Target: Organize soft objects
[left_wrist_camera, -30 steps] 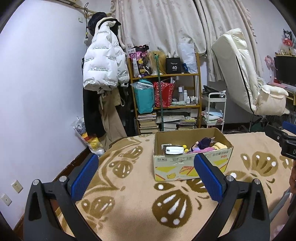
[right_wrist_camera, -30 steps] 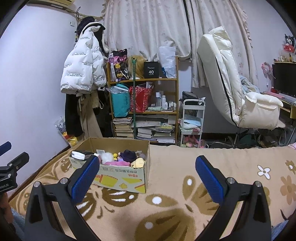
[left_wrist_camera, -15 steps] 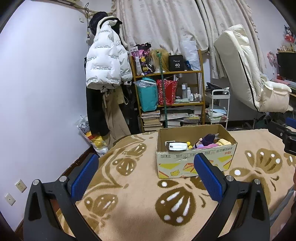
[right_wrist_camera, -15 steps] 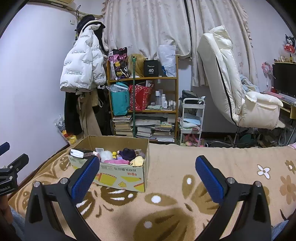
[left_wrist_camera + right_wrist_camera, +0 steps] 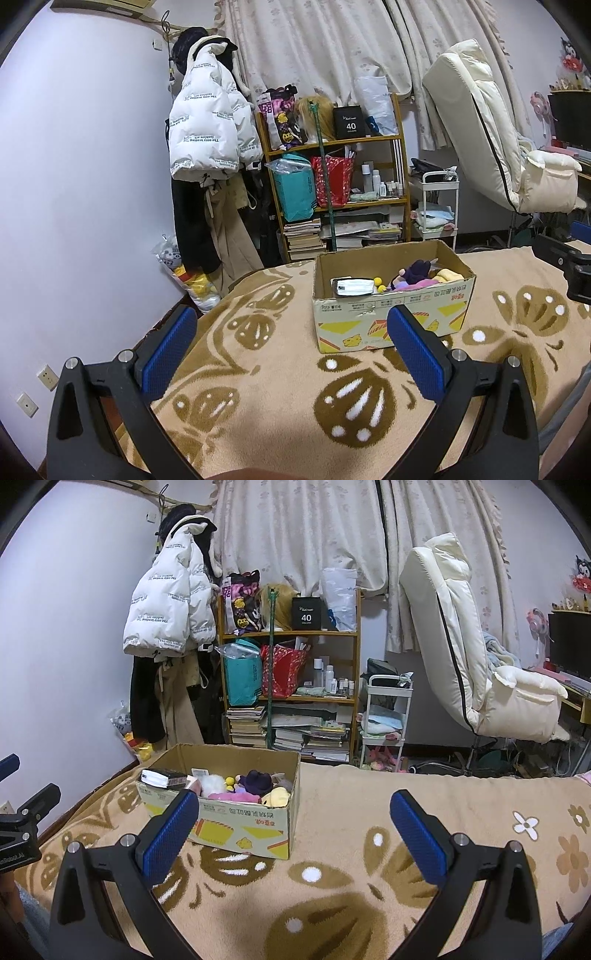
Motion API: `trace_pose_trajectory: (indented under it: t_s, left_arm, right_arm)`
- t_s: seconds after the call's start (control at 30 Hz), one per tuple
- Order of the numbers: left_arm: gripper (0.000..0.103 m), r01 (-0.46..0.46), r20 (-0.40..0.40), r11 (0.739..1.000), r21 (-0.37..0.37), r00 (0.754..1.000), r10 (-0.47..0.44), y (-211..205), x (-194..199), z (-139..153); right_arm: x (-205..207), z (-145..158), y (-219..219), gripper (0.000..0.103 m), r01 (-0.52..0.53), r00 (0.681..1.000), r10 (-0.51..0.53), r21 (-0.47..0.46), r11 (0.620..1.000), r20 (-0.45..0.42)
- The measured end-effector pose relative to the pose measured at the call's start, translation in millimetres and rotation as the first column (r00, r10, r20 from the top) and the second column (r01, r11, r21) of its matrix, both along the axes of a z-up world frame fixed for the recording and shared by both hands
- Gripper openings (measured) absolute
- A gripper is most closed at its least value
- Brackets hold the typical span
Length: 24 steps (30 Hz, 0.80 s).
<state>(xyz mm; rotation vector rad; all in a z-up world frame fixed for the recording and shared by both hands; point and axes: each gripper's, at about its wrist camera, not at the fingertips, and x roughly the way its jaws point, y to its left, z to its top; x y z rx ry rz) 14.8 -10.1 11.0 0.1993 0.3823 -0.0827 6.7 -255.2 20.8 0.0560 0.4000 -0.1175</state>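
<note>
A cardboard box (image 5: 391,317) stands on a tan patterned blanket (image 5: 258,387). It holds several soft toys: a purple plush (image 5: 419,269), a yellow plush (image 5: 448,275), a pink one, and a pack of face masks (image 5: 352,287). The box also shows in the right wrist view (image 5: 236,830), with the purple plush (image 5: 258,781) and yellow plush (image 5: 277,796) inside. My left gripper (image 5: 291,338) is open and empty, short of the box. My right gripper (image 5: 295,819) is open and empty, to the right of the box.
A wooden shelf (image 5: 291,686) with bags, books and bottles stands behind the bed. A white puffer jacket (image 5: 207,133) hangs on the left wall. A white recliner chair (image 5: 480,664) and a small white cart (image 5: 386,716) stand at the right.
Both views have shifted slightly: the left gripper drifted left so the box sits further right and higher in its view. Both grippers stay open and empty.
</note>
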Motion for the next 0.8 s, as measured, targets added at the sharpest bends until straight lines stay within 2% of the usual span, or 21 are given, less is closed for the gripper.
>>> trace_pose_trajectory:
  t_s: [0.8]
  left_arm:
    - [0.102, -0.009, 0.001, 1.0, -0.003, 1.0, 0.009, 1.7, -0.4, 2.6]
  right_arm:
    - [-0.4, -5.1, -6.5, 0.103, -0.001, 1.0, 0.001, -0.001, 1.0, -0.01]
